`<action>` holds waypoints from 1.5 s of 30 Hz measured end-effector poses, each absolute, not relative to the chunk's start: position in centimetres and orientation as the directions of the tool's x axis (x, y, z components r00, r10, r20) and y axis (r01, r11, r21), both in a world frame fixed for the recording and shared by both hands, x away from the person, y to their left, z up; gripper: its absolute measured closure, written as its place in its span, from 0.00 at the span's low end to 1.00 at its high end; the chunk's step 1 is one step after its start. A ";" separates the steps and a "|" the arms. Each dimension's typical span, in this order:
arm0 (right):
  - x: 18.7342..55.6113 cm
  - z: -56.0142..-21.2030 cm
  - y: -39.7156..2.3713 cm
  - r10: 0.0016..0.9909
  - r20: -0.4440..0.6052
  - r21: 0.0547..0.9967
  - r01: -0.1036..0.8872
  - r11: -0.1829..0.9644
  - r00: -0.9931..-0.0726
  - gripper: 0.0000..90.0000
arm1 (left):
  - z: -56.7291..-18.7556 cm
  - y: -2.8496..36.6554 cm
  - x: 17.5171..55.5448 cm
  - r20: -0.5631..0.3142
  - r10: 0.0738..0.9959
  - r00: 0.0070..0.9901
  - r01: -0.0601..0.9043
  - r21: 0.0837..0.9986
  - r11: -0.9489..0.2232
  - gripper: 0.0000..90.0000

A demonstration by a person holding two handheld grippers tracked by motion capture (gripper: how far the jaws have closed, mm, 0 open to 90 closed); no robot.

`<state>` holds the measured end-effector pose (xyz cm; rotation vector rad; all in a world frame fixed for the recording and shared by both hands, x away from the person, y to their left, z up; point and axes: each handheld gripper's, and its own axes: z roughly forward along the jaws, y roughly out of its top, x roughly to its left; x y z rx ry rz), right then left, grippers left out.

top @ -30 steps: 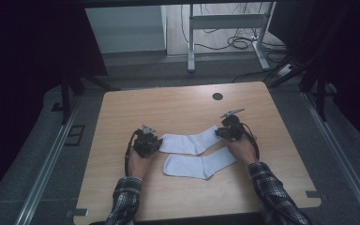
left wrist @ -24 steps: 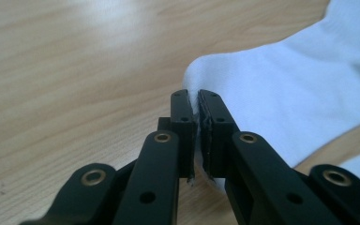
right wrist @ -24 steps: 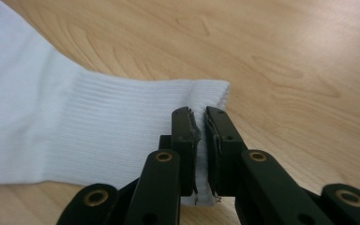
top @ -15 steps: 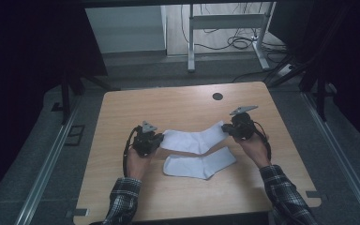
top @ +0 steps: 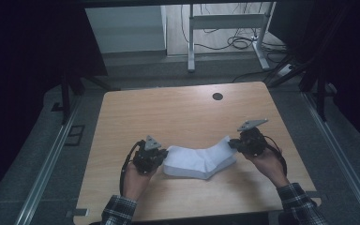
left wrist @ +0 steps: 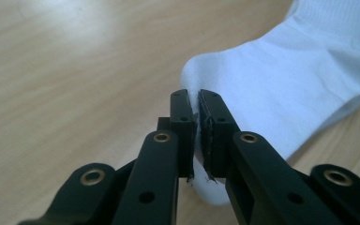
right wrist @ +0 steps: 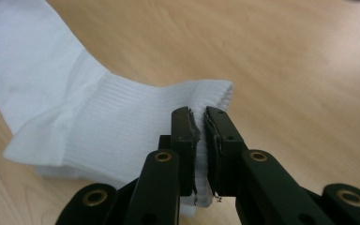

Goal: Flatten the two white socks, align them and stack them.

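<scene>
Since the earlier frames the upper sock [top: 199,159] has been carried toward the person and now lies over the lower one, both hands having lifted a little. Its long axis runs left to right across the table [top: 178,112], toe at the left gripper [top: 164,155], cuff at the right gripper [top: 232,144]. Two socks, two grippers (the lower sock is mostly covered). The left gripper view shows jaws clamped on the toe; the right gripper view shows jaws clamped on the ribbed cuff.
</scene>
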<state>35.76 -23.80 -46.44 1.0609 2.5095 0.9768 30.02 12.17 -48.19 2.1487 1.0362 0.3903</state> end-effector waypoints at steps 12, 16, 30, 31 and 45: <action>36.0 -50.8 -24.4 0.719 0.061 0.622 0.590 0.515 -0.692 0.77 | -51.8 11.3 30.0 0.006 0.789 0.615 0.610 0.630 -0.480 0.83; 35.9 -50.0 -24.8 0.733 0.065 0.663 0.578 0.475 -0.677 0.66 | -51.4 11.8 29.9 0.011 0.814 0.581 0.607 0.660 -0.443 0.59; 36.2 -52.3 -23.7 0.720 0.110 0.612 0.617 0.495 -0.686 0.72 | -52.9 11.8 30.8 -0.105 0.794 0.599 0.660 0.626 -0.414 0.76; 36.2 -52.3 -23.7 0.719 0.125 0.612 0.623 0.487 -0.684 0.77 | -52.9 11.7 30.9 -0.105 0.790 0.604 0.656 0.629 -0.417 0.80; 36.8 -50.0 -23.5 0.720 0.088 0.657 0.583 0.478 -0.689 0.87 | -50.1 11.5 33.6 -0.075 0.798 0.597 0.618 0.677 -0.399 0.91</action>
